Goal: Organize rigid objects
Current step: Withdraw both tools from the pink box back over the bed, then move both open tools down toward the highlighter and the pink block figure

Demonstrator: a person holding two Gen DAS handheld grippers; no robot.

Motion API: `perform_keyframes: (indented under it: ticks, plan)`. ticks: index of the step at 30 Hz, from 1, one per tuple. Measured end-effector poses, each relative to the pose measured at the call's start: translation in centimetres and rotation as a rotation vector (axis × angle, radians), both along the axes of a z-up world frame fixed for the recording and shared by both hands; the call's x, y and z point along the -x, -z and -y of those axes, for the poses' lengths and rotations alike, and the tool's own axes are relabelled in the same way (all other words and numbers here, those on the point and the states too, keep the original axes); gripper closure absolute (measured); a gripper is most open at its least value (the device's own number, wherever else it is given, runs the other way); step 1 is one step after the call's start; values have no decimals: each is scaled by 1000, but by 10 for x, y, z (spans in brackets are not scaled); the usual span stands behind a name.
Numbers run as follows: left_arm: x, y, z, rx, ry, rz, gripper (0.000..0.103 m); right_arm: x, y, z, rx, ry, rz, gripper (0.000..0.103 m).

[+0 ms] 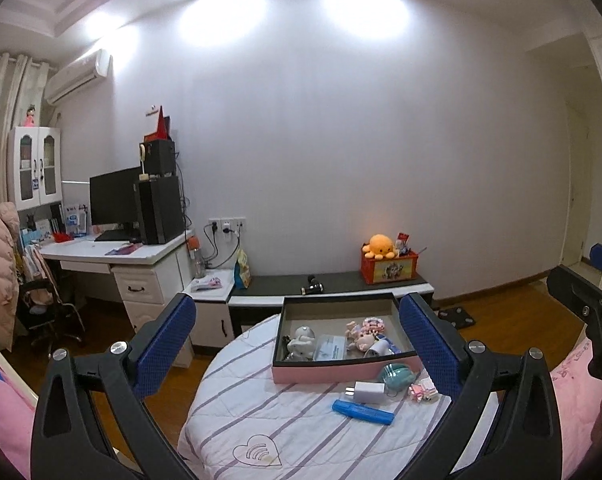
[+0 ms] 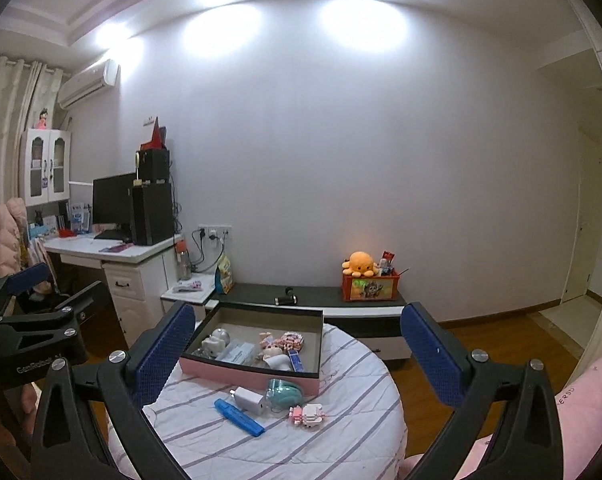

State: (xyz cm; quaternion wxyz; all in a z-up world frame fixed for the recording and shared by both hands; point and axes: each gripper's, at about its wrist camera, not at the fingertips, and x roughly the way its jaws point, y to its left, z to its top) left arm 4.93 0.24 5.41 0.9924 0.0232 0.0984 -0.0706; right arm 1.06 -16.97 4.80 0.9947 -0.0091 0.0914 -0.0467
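Both claws empty. We read the left gripper (image 1: 297, 344) spread wide, nothing between its blue dimpled pads (image 1: 165, 344); the right gripper (image 2: 297, 354) likewise at full spread, holding nothing. Both point nearly level, well above the round table (image 1: 301, 440) under its striped quilted cover.

We judge we are between picks: four rigid pieces lie outside the box. The shallow pink-walled box (image 2: 253, 376), grey inside, already holds small figurines and packets. Just in front of it: a blue marker (image 2: 239, 417), long and smooth; a white charger plug (image 2: 248, 398), blocky, touching the marker's end; a teal rounded piece (image 2: 284, 393) against the box wall; a pink brick-built toy (image 2: 307, 416), knobbly.

Next move calls for dropping a claw and closing across the marker's narrow width.
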Motion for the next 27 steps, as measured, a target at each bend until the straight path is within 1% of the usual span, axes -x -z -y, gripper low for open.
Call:
perform_keyframes:
  ticks: [8,12,18,24,27]
  plan:
    - [6,0,-3,8,-30,7,0,9,-2,-5,27,20,6,0]
    - [5,2,-2,5,4,-6,0,7,-1,-4,34,24,-1,0]
    - [-2,5,5,-12,6,-24,0,-1,1,0,21,35,-28,0]
    - [-21,17,14,-35,8,-85,0,-18,8,3,23,46,-89,0]
    - [-36,29,19,-44,10,-150,0,-33,18,4,34,43,-145,0]
